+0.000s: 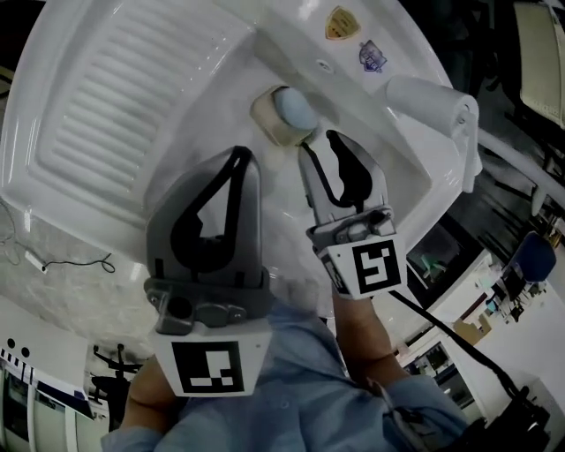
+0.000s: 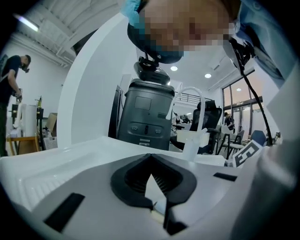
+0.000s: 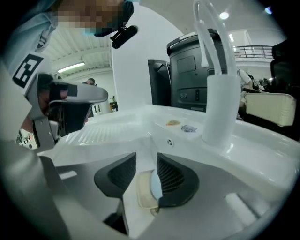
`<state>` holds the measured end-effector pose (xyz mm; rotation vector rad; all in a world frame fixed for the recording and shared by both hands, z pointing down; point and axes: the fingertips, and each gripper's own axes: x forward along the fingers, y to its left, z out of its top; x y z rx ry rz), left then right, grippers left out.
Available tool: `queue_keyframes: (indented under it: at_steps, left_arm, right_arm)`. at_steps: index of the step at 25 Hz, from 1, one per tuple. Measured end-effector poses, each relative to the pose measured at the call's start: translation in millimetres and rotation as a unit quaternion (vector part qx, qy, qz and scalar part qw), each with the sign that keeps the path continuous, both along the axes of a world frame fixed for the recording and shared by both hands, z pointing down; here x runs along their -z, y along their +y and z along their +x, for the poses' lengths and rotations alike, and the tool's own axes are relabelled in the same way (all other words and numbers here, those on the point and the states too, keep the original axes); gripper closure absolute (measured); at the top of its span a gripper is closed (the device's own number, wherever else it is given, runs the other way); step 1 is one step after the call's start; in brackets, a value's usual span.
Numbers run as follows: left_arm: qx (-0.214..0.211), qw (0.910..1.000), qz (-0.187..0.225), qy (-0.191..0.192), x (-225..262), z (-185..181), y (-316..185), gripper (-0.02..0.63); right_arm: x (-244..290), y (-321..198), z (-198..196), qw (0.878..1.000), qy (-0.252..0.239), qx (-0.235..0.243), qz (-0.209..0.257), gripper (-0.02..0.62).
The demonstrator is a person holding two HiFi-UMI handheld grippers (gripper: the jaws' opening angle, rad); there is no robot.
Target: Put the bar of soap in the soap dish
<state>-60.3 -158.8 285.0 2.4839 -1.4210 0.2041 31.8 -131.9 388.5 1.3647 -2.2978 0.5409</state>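
Note:
A pale blue bar of soap lies in a cream soap dish on the white sink's basin, near its back wall. My right gripper hovers just in front of the dish, open, with nothing between its pads. In the right gripper view the soap and dish show through the gap of the right gripper, lower down and apart from it. My left gripper hangs to the left of the dish with its tips together and empty; the left gripper shows the same in its own view.
A ribbed drainboard fills the sink's left half. A white faucet rises at the right behind the basin, close to my right gripper. Two stickers sit on the back ledge. A grey machine stands beyond the sink.

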Motion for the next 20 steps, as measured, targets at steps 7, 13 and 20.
queue_keyframes:
  at_steps: [7,13,20]
  left_arm:
    - [0.0,0.9989,0.046,-0.01,45,16,52,0.601]
    - [0.011,0.9978,0.064,-0.013,86,30,105,0.601]
    - [0.014,0.9949,0.1,-0.005,130,49,159,0.601]
  right_arm:
    - [89,47,-5,0.996,-0.043,0.006,0.078,0.515]
    - [164,99,7,0.989,-0.066,0.005,0.133,0.579]
    - [219,149,21,0.978,-0.077,0.012,0.192,0.594]
